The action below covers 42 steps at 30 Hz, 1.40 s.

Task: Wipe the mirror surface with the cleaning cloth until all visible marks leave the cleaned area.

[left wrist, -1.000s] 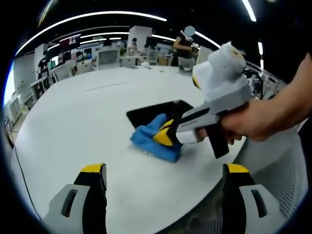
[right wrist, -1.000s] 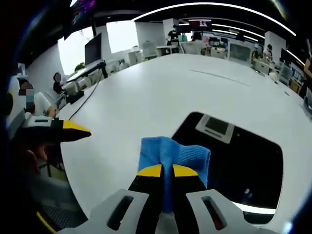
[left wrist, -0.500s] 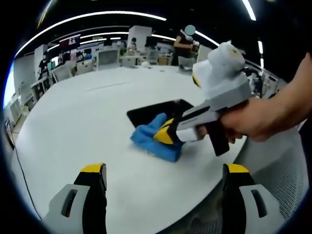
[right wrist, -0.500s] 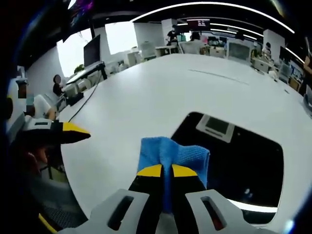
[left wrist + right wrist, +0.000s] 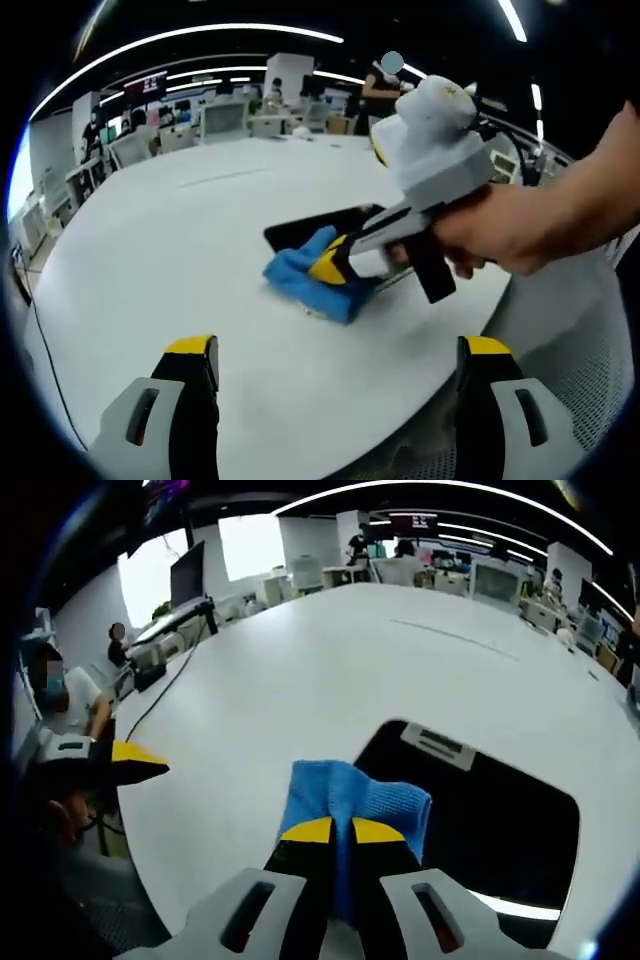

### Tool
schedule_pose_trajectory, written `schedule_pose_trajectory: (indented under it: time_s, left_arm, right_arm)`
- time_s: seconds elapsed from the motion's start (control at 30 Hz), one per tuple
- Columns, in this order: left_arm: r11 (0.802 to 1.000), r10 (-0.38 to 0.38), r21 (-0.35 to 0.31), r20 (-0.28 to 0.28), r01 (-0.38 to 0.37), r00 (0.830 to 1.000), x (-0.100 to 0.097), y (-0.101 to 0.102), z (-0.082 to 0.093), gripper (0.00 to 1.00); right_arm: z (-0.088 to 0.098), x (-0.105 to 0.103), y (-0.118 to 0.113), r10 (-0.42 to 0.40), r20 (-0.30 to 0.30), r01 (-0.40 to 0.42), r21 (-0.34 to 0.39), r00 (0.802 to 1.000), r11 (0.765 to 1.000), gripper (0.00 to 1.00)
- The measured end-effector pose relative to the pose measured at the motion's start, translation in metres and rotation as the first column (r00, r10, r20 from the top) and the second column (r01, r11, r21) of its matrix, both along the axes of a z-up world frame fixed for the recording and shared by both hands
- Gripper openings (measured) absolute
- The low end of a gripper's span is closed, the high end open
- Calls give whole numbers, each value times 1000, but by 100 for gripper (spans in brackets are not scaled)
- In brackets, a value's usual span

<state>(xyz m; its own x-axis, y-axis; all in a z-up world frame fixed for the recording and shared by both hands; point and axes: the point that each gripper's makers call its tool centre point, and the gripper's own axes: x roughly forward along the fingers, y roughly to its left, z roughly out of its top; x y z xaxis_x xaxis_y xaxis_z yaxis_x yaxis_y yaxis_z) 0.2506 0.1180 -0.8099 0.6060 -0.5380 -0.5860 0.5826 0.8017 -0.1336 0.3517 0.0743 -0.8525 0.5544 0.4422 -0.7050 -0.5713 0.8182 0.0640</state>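
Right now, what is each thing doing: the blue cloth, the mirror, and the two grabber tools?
Blue cleaning cloth: bunched up, pinched in the right gripper, at the mirror's edge.
Mirror: flat on the white table, dark, partly covered by the cloth.
Right gripper: shut on the cloth, held by a hand.
Left gripper: open, holding nothing, off the mirror.

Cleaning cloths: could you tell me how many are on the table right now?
1. The blue cleaning cloth is pinched in the right gripper, at the near edge of the mirror on the white table.
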Motion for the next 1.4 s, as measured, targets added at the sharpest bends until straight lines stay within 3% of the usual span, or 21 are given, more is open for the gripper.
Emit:
schedule_pose_trajectory:
  time_s: [0.4, 1.4]
  left_arm:
    - [1000, -5, 1, -4, 5, 1000, -1, -1, 0, 100]
    - [1000, 4, -12, -8, -4, 1000, 0, 0, -1, 100]
  right_arm:
    - [0, 18, 2, 34, -6, -34, -26, 999, 999, 0]
    - [0, 66, 6, 13, -30, -13, -9, 999, 1000, 0]
